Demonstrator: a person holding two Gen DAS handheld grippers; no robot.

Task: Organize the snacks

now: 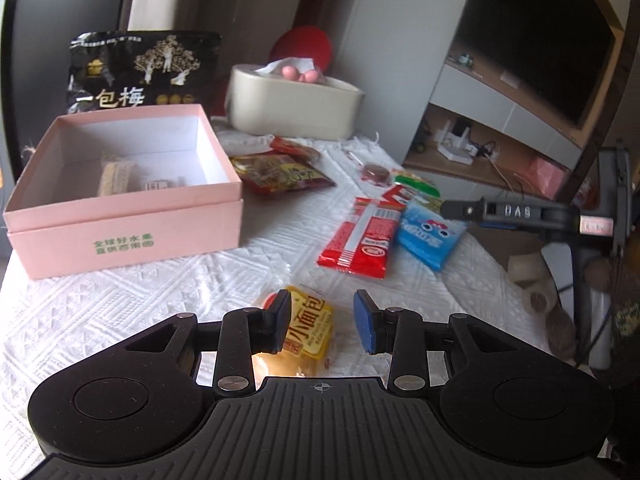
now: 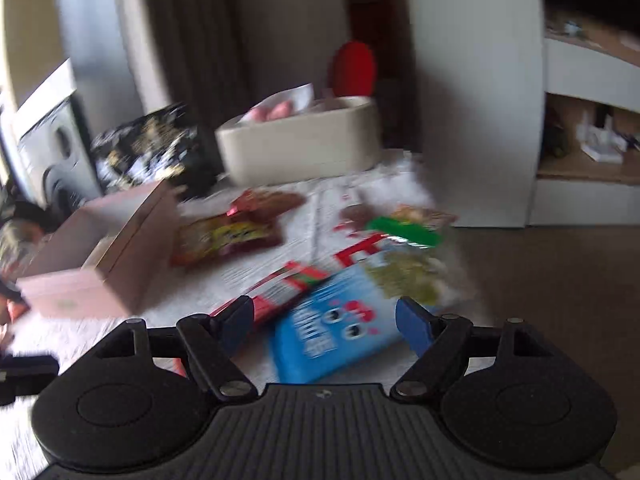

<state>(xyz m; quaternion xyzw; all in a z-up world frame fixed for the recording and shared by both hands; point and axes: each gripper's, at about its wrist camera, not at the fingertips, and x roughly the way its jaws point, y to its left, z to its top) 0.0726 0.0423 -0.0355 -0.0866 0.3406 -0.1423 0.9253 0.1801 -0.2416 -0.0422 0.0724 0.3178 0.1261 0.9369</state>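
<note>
So in the left wrist view, going left to right: the pink box sits open at the upper left with a couple of small wrapped things already on its floor, which I'd guess makes it the collecting spot for the snacks. A black plum bag stands right behind it, probably too tall to fit. Just right of the box lie a dark red packet, then the red-and-white packet and the blue packet, all loose on the white cloth.

Bottom centre, the left gripper is pitched down over a yellow bread packet. One pad overlaps the packet's left edge, the other stands clear to the right, so it looks parted and not pinching anything. The packet seems to lie flat on the cloth.

At the right edge the right gripper reaches in sideways toward the blue packet.

Its own view is blurry. The box is far left, the blue packet lies low in the middle between widely spread jaws, and no pad touches it. It tilts down, lined up for a grab, I reckon.
</note>
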